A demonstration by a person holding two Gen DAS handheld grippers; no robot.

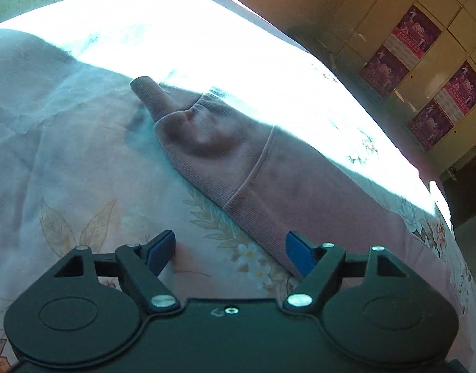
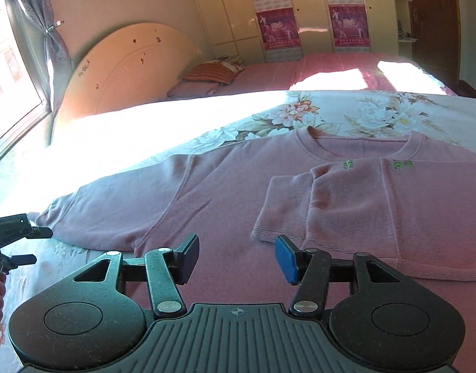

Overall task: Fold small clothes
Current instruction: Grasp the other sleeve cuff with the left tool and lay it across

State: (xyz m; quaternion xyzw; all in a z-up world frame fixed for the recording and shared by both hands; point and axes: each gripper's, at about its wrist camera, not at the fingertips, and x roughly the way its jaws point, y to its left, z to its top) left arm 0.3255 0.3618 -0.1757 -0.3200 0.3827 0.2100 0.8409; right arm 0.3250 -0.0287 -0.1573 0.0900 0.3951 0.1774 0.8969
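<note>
Pink ribbed cotton: the long-sleeved pink knit sweatshirt [image 2: 231, 192] is lying flat, front up, on the floral-printed bedsheet [image 2: 300, 115] of the near bed.
Sleeves: one pink sleeve with a ribbed cuff [image 2: 287, 208] is lying folded across the chest, just below the small green embroidery [image 2: 401, 164]; the other long pink sleeve [image 1: 300, 186] is stretching out sideways over the sheet, its ribbed cuff [image 1: 157, 99] curling up at the edge of the sunlit patch.
Neckline: the round ribbed collar [image 2: 362, 152] is facing the far side of the bed.
Right tool [image 2: 236, 259]: its blue-padded fingers are standing apart, hovering just over the sweatshirt's body near the folded cuff, gripping nothing.
Left tool [image 1: 230, 253]: its fingers are standing apart too, holding nothing, low beside the stretched sleeve; one blue pad [image 1: 300, 255] is sitting against the sleeve's edge.
Surroundings: a cream curved headboard [image 2: 126, 65] is standing at the bed's end, and a second bed with a pink cover [image 2: 315, 71] is lying beyond, before cream wardrobe doors carrying magenta posters [image 2: 275, 28].
</note>
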